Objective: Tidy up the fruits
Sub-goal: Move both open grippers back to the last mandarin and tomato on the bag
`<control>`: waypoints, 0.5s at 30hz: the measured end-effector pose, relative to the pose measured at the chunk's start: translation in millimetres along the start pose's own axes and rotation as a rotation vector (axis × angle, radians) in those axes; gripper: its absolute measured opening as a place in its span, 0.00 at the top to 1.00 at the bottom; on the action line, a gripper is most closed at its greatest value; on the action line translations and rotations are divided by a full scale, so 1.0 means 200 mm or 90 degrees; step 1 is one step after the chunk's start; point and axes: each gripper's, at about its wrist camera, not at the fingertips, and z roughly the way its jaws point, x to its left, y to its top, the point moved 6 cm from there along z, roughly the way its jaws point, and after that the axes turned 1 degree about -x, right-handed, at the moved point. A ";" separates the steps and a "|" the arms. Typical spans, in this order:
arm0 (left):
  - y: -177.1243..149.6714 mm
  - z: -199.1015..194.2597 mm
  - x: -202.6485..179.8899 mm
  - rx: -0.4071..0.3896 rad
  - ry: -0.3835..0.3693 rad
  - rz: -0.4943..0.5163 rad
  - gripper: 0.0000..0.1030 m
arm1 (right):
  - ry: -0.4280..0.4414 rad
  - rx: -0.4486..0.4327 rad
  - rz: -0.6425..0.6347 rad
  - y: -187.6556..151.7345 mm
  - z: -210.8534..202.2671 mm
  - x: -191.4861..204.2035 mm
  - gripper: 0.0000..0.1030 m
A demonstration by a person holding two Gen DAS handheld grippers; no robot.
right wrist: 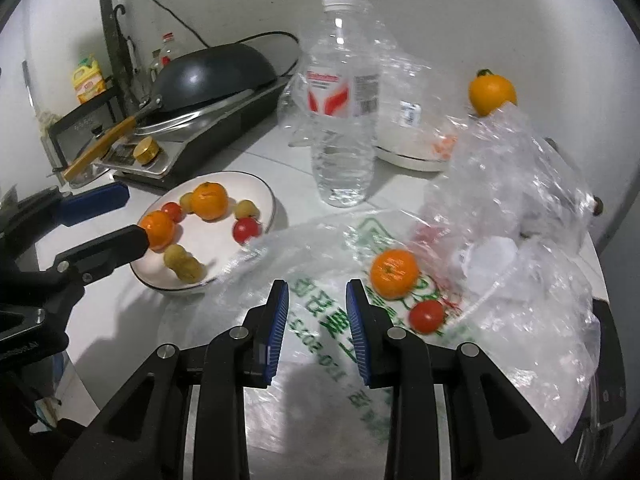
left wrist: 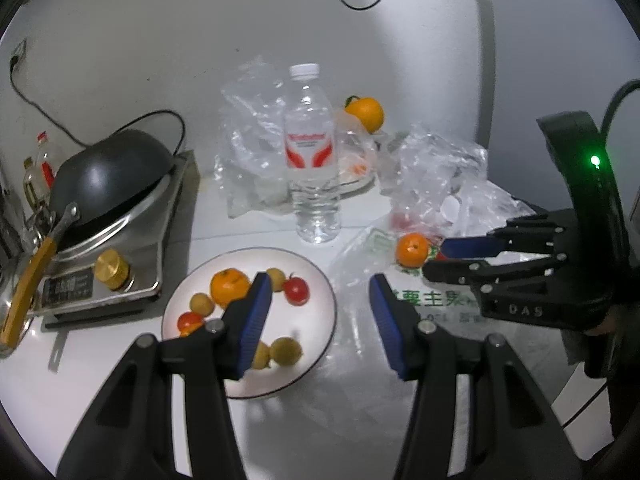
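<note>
A white plate [left wrist: 316,340] [right wrist: 264,196] holds tangerines, red tomatoes and small yellow-brown fruits. My left gripper [left wrist: 320,312] is open and empty above the plate's right side; it also shows in the right wrist view [right wrist: 124,216]. A tangerine [right wrist: 394,273] [left wrist: 412,249] and a red tomato [right wrist: 427,316] lie on a clear printed plastic bag [right wrist: 332,320]. My right gripper [right wrist: 317,320] is open and empty just left of them; it also shows in the left wrist view [left wrist: 438,258]. Another orange fruit [left wrist: 365,113] [right wrist: 491,91] sits at the back.
A water bottle [left wrist: 310,156] [right wrist: 340,100] stands behind the plate. A black wok [left wrist: 108,176] rests on a steel stove at left. Crumpled clear bags [right wrist: 516,184] and a white dish [right wrist: 416,156] lie at the back right. The table edge runs along the right.
</note>
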 end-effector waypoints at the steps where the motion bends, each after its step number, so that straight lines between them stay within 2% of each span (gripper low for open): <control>1: 0.00 0.00 -0.02 0.001 -0.002 0.005 0.49 | -0.002 0.000 0.002 -0.01 0.00 -0.01 0.69; 15: 0.04 0.07 -0.21 0.018 -0.018 0.032 0.48 | -0.025 0.007 0.041 -0.10 0.02 -0.28 0.69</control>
